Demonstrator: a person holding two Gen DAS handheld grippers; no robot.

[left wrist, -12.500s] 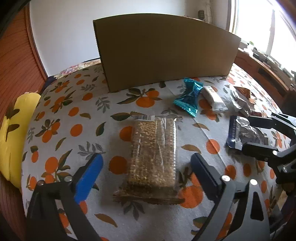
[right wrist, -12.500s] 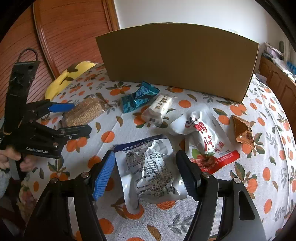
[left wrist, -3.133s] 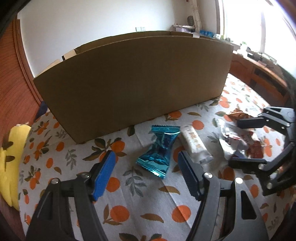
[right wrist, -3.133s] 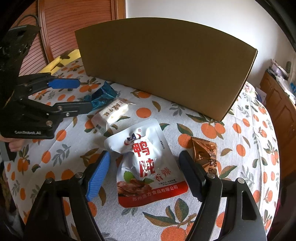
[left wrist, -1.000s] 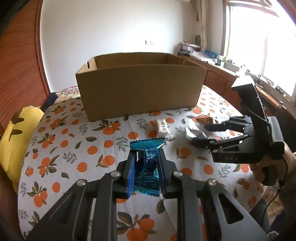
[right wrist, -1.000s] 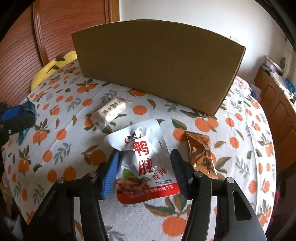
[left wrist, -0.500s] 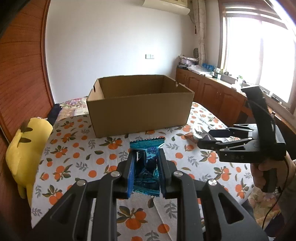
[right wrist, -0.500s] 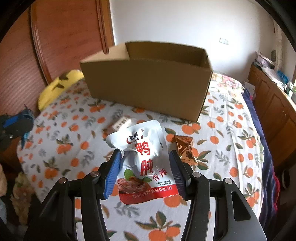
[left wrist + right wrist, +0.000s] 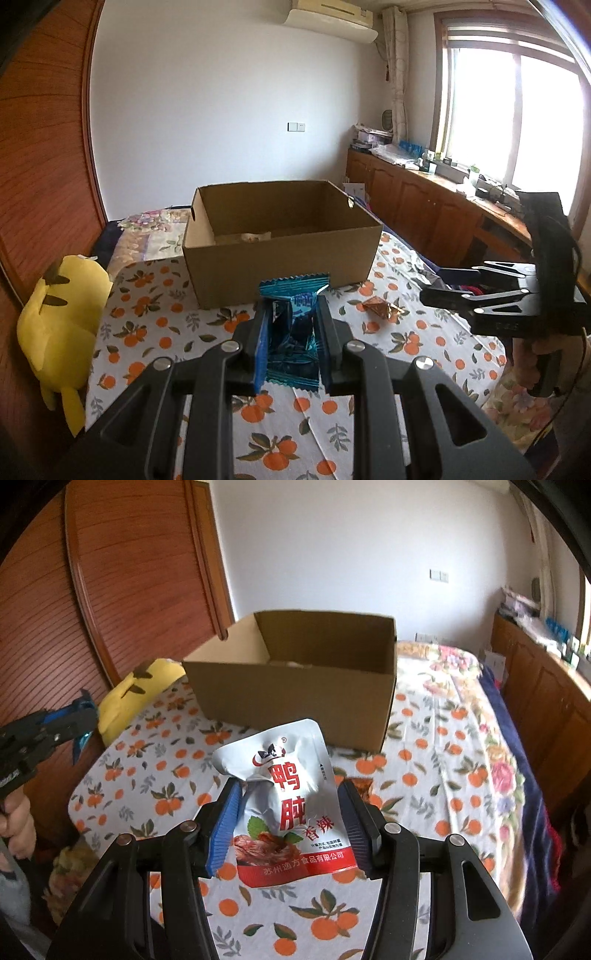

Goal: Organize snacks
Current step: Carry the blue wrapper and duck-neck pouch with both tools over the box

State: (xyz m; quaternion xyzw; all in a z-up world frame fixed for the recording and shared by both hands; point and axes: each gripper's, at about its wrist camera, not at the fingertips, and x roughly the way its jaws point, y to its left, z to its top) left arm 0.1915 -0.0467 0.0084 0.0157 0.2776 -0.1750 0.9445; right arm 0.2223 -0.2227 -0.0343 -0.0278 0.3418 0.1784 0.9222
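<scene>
Above the orange-print tablecloth [image 9: 155, 325]: both grippers are raised, each carrying one snack.
Left gripper [image 9: 291, 314]: its fingers are closed onto a blue foil candy wrapper [image 9: 293, 332], which is crumpled between the pads, with its serrated top edge sticking up past the fingertips.
Right gripper [image 9: 288, 805]: its fingers pinch a white and red snack pouch [image 9: 288, 805] at the pouch's side edges; the pouch stands upright, printed face to the camera, its upper part rising beyond the fingertips.
Cardboard box [image 9: 280, 236]: open-topped, it sits on the cloth beyond both grippers; something pale lies on its floor, too small to identify.
Brown foil packet [image 9: 380, 308]: it lies on the cloth near the box's front right corner, apart from both grippers; in the right wrist view it is mostly hidden behind the pouch.
Yellow plush toy [image 9: 62, 325]: it rests at the left edge of the cloth, against the wooden wall panels [image 9: 122, 572].
Right-hand side of the room: wooden cabinets [image 9: 417, 214] run beneath a bright window [image 9: 513, 110].
Wall above the box: an air conditioner [image 9: 330, 18] is mounted high up.
</scene>
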